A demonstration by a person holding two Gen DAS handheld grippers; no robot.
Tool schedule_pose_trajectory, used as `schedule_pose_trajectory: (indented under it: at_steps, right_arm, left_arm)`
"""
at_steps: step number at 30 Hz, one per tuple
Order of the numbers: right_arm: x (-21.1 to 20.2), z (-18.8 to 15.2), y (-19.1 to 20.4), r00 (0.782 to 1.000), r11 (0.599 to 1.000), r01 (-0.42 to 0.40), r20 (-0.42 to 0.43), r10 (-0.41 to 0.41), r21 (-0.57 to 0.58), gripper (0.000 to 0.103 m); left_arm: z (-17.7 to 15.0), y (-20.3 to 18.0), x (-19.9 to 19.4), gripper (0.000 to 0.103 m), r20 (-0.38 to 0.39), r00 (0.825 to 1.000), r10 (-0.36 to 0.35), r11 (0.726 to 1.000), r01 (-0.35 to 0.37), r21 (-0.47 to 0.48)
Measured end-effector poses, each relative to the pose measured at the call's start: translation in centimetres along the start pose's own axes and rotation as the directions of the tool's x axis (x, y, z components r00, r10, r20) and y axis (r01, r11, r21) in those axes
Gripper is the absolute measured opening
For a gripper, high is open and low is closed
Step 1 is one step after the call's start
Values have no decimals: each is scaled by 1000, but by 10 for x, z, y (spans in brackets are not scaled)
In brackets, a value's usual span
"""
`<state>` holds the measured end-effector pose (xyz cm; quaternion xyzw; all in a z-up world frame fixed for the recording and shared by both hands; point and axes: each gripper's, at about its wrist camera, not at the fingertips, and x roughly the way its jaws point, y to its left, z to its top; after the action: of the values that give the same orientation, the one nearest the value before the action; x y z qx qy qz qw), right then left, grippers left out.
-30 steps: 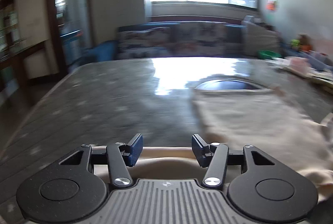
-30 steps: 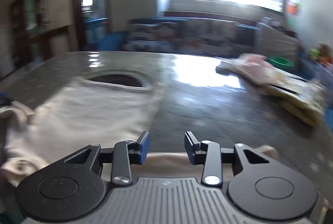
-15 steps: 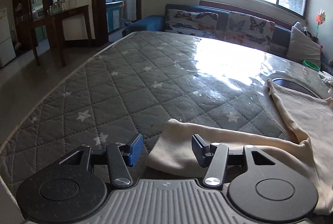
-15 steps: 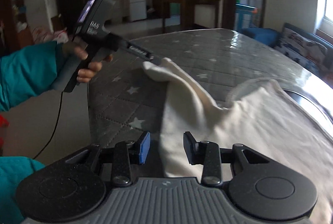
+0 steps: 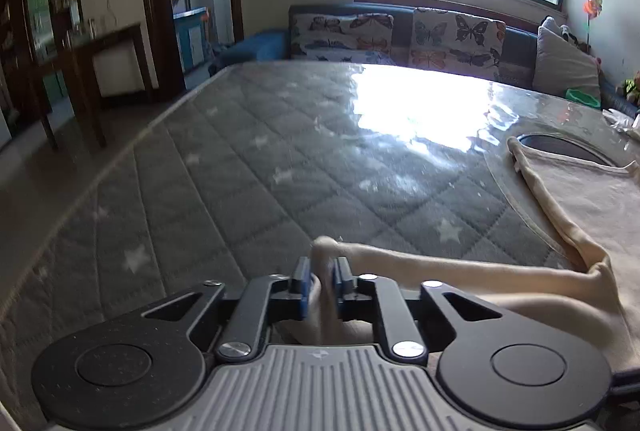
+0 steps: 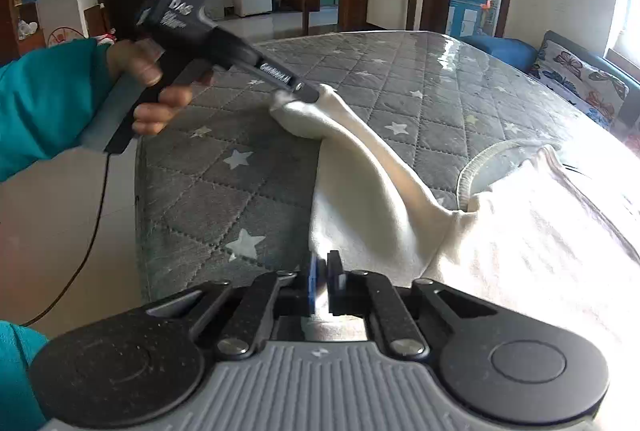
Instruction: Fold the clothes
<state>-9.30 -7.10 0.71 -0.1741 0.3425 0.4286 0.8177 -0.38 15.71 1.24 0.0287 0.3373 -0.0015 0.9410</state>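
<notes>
- Cream garment (image 5: 592,215): cut off by the right edge in both wrist views; its far side is not visible.
- Garment fold inside the left gripper (image 5: 323,281): hidden between the closed fingers.
- Right gripper (image 6: 323,283): fingertips blurred; pinched cloth edge barely discernible.
- Person's left hand (image 6: 150,91): partly hidden behind the gripper handle; teal sleeve (image 6: 44,103) cut by the left edge.
- Hem below both gripper bodies: hidden.
</notes>
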Motion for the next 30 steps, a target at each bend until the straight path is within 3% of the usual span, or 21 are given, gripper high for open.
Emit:
schedule_pose_trajectory:
  at_steps: [4,8,9,13,17,19,22,23,27,30]
  right_arm:
    - [-10,-4,1,998,998,-62,-2,62,-11,2]
    - [-20,-8,1,992,992,-124,-5,124,-21,4]
    - [-24,-8,1,991,991,-131,7,131,-8,7]
    - [-29,-9,-4,992,993,-117,40,116,23,10]
    - [-17,-6,-4,993,993,-114,15,114,36,12]
    - [-12,-5,-2,992,992,-125,10,124,33,18]
    - [-13,-3,1,990,989,-144,8,144,29,22]
    - [-15,-3,2,990,989,-144,9,143,26,22]
    - [-29,-5,-1,992,991,-123,41,121,47,29]
    - [-43,-12,-11,996,994,-61,65,55,92,31]
  left_arm:
    - [17,2,-1,9,49,998,35,999,-37,35]
    - [22,8,4,11,31,998,47,999,-47,1]
    - [20,10,2,15,32,999,45,999,-44,-15]
    - [8,19,-10,51,20,999,28,998,-27,-58]
    - [-8,24,-10,51,-26,999,31,997,-33,-74]
    - [-13,24,-6,44,-46,999,17,996,-21,-87]
    - [-15,15,-3,12,-39,999,9,998,-11,-56]
    - [-14,9,-3,9,-27,999,31,999,-32,-20]
    - [-8,1,0,6,15,992,127,991,-127,35]
    - [-5,4,5,6,13,988,154,988,-154,31]
